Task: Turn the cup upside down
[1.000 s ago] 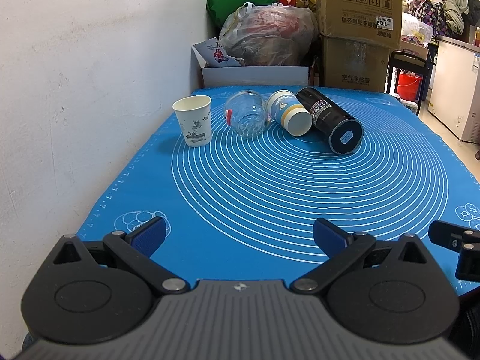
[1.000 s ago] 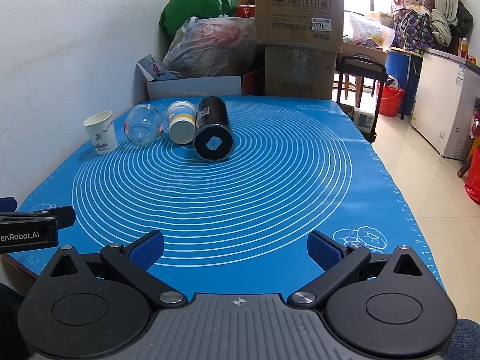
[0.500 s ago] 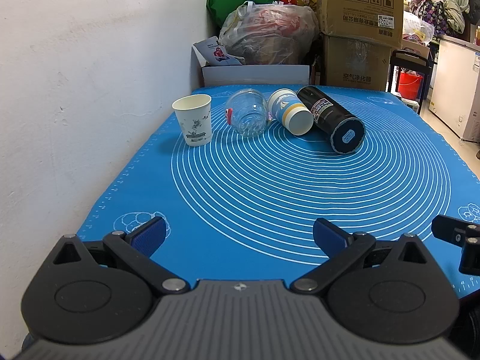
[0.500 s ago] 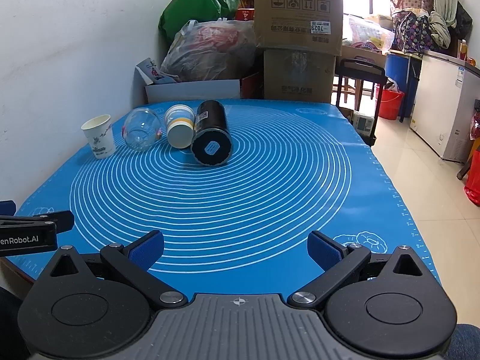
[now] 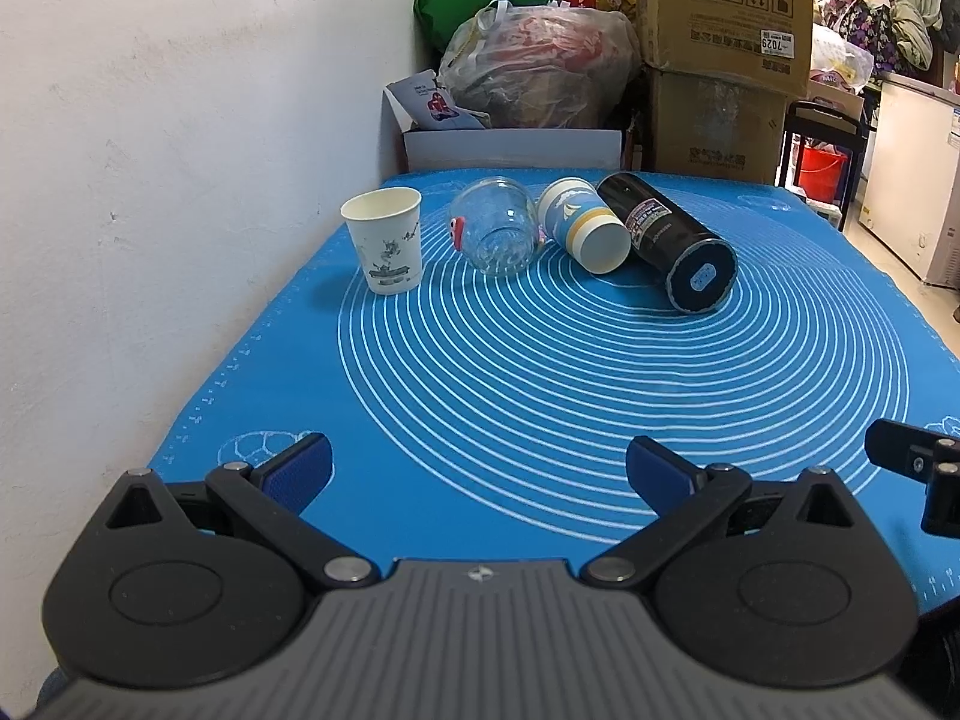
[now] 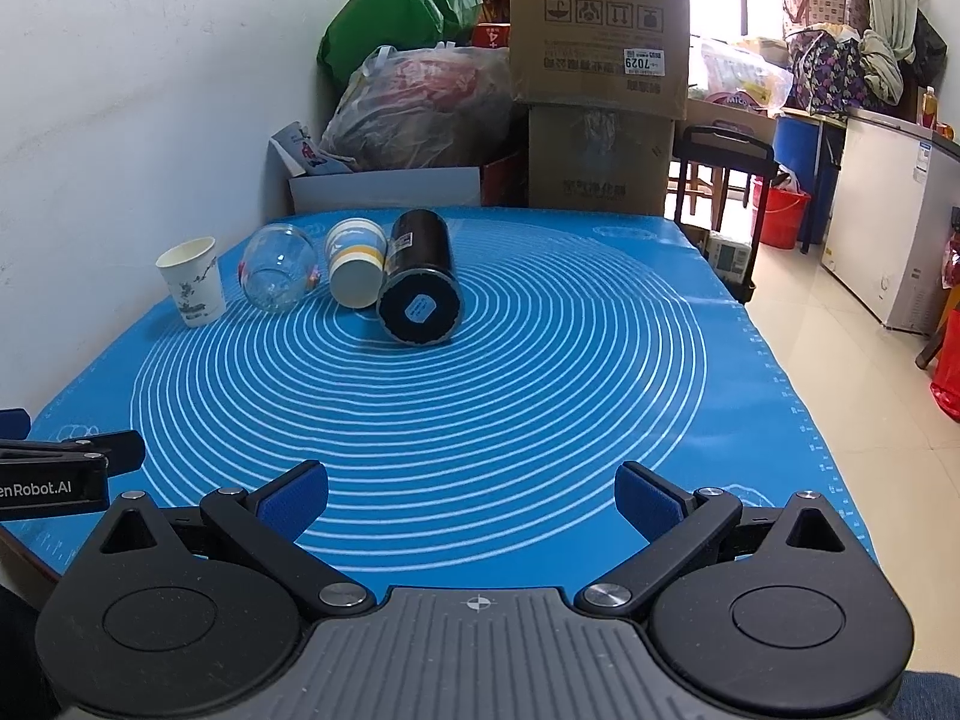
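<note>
**Both grippers spread wide at the near edge, four vessels waiting at the far left**

Little differs from a second ago. In the left wrist view the row of vessels sits in almost the same place, and the tip of the other gripper at the right border has slipped slightly lower. In the right wrist view the vessels have drifted a little up and to the right, so that camera has shifted slightly.

The left gripper (image 5: pixel 479 471) hangs over the near edge of the table (image 5: pixel 600 396), its blue-padded fingers (image 5: pixel 298 471) released and far apart, holding nothing. The right gripper (image 6: pixel 471 495) is the same: fingers (image 6: pixel 645 501) splayed, nothing between them.

The paper cup (image 5: pixel 384 247) stands upright, mouth up, at the far left of the blue mat (image 6: pixel 480 396), near the white wall (image 5: pixel 150 180). Just to its right lie three vessels on their sides: a clear glass (image 5: pixel 495 231), a blue-and-yellow cup (image 5: pixel 585 231) and a black tumbler (image 5: pixel 666 249). The blue-and-yellow cup touches the tumbler; whether the glass touches the cup cannot be told.

The mouths of the three lying vessels face away, so only their bases show. The print on the paper cup is too small to read. Behind the table, stacked cardboard boxes (image 6: pixel 600 60) and a plastic bag (image 5: pixel 534 69) crowd the corner, partly hiding each other. Each gripper shows only as a cut-off black piece in the other's view.
</note>
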`<state>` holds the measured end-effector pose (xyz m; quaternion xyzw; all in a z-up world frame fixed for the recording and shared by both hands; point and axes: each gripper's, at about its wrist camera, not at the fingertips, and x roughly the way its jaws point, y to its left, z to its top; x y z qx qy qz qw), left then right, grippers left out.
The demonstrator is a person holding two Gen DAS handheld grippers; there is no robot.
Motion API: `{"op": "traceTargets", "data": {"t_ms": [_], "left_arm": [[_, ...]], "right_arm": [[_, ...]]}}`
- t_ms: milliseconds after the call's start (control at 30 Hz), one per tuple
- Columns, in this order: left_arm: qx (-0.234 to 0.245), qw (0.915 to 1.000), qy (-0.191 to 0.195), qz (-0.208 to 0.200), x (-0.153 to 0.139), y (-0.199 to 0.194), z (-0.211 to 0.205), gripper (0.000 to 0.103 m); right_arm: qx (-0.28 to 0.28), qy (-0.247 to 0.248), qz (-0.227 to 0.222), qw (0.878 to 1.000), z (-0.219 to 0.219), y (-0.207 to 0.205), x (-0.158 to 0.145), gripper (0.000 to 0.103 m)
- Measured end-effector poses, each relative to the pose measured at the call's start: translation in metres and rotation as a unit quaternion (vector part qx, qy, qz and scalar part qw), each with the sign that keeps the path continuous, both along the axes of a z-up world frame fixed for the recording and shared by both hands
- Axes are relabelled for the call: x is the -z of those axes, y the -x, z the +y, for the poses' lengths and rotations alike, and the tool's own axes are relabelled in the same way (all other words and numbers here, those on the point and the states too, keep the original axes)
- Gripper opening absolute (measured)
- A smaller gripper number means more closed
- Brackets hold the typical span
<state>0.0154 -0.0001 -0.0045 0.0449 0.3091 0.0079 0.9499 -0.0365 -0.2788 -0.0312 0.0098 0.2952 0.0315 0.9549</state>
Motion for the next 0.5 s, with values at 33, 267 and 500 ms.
{"op": "traceTargets", "data": {"t_ms": [33,267,500], "left_arm": [[0.001,1.0000,-0.002,-0.002,0.000,-0.002,-0.001,0.103],[0.005,0.9994,-0.021,-0.028,-0.008,-0.036,-0.006,0.103],[-0.001,0.9987,-0.016,-0.048,-0.019,-0.106,-0.010,0.103]], "right_arm": [[0.000,-0.001,0.000,1.000,0.000,-0.001,0.000,0.103],[0.002,-0.013,0.007,1.000,-0.005,-0.016,0.006,0.103],[0.012,-0.008,0.012,1.000,-0.012,-0.034,0.011,0.103]]}}
